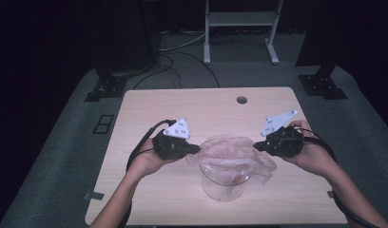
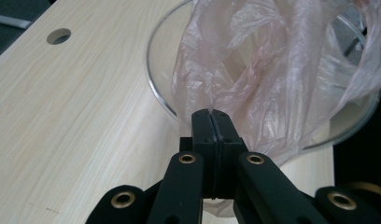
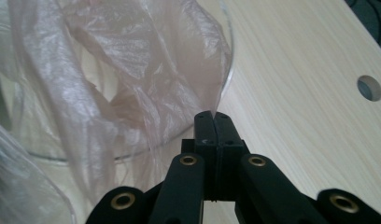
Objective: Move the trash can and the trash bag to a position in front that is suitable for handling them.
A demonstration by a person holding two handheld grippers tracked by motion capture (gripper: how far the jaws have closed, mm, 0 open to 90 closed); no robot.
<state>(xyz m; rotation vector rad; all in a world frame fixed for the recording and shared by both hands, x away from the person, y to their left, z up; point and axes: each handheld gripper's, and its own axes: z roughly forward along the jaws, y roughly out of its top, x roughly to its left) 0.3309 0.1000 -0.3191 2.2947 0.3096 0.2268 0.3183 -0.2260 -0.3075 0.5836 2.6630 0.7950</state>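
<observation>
Thin pinkish plastic bag (image 1: 232, 154) sits in and over a clear glass container (image 1: 223, 183) near the front middle of the wooden table (image 1: 149, 107). Bag mouth is spread across the rim and spills over both sides. Left gripper (image 1: 196, 149) is clenched on the bag's left edge; jaws meet with film pinched between them in the left gripper view. Right gripper (image 1: 257, 146) is likewise clamped on the bag's right edge at the glass rim. Judged progress: both edges grabbed, bag partly lining the container; pulling the edges down over the rim looks left to do. Something brownish shows low inside, can't tell what. Cable hole (image 1: 241, 100) lies further back.
</observation>
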